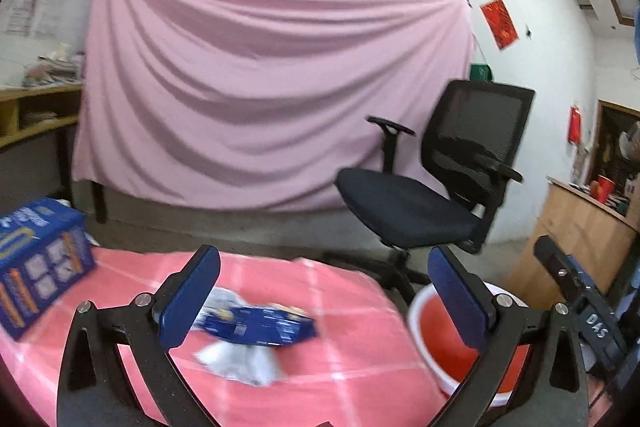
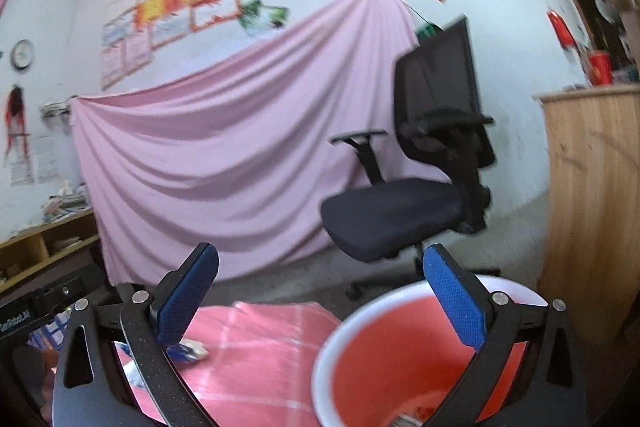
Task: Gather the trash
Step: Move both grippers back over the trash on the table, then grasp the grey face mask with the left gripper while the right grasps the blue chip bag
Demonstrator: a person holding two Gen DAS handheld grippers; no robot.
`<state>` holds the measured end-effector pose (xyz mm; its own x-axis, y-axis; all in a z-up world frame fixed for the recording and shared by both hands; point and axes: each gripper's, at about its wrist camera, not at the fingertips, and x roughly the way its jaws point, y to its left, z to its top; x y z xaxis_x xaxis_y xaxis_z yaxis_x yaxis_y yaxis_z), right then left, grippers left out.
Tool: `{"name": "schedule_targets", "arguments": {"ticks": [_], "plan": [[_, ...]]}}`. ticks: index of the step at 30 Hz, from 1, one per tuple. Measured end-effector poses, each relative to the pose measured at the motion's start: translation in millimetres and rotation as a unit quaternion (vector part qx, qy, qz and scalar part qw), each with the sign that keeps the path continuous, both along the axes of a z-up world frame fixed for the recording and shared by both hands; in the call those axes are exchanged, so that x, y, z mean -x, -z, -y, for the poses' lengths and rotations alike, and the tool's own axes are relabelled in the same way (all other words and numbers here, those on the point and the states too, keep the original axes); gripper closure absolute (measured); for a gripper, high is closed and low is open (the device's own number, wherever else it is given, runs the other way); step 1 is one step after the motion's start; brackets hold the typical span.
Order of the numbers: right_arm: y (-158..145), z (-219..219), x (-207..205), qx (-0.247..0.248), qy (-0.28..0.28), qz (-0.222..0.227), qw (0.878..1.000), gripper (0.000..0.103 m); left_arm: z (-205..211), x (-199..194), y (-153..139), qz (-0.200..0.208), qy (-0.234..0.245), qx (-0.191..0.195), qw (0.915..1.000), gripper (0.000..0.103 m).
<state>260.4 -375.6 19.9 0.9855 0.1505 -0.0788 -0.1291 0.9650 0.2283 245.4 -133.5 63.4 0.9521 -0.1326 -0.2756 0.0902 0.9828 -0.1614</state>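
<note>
A crumpled blue wrapper lies on white crumpled paper on the pink checked tablecloth. My left gripper hangs open above them, nothing between its blue pads. A red bucket with a white rim stands off the table's right edge; some scraps show at its bottom. My right gripper is open and empty, its right finger over the bucket. A bit of the blue wrapper peeks out beside its left finger. The other gripper's body shows at the right of the left wrist view.
A blue printed box stands on the table's left. A black office chair is beyond the table, before a hanging pink sheet. A wooden counter stands at the right, wooden shelves at the left.
</note>
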Motion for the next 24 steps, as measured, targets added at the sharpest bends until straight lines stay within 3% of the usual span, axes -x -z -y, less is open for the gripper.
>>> {"name": "schedule_targets", "arguments": {"ticks": [6,13,17,24], "plan": [[-10,-40,12,0.021,-0.035,0.052,0.998,0.0,-37,25,-1,0.028,-0.045,-0.008,0.9986,0.001],[-11,-83,16,0.058,-0.073,0.074,0.993,0.0,-83,53,4,0.05,-0.092,-0.024,0.9941,0.001],[-5,-104,13,0.089,-0.092,0.067,0.989,0.0,-100,58,12,0.048,-0.108,-0.039,0.9922,0.001],[12,-134,-8,0.13,-0.114,0.014,0.985,0.0,-122,46,28,0.021,-0.118,-0.05,0.9915,0.001]]}}
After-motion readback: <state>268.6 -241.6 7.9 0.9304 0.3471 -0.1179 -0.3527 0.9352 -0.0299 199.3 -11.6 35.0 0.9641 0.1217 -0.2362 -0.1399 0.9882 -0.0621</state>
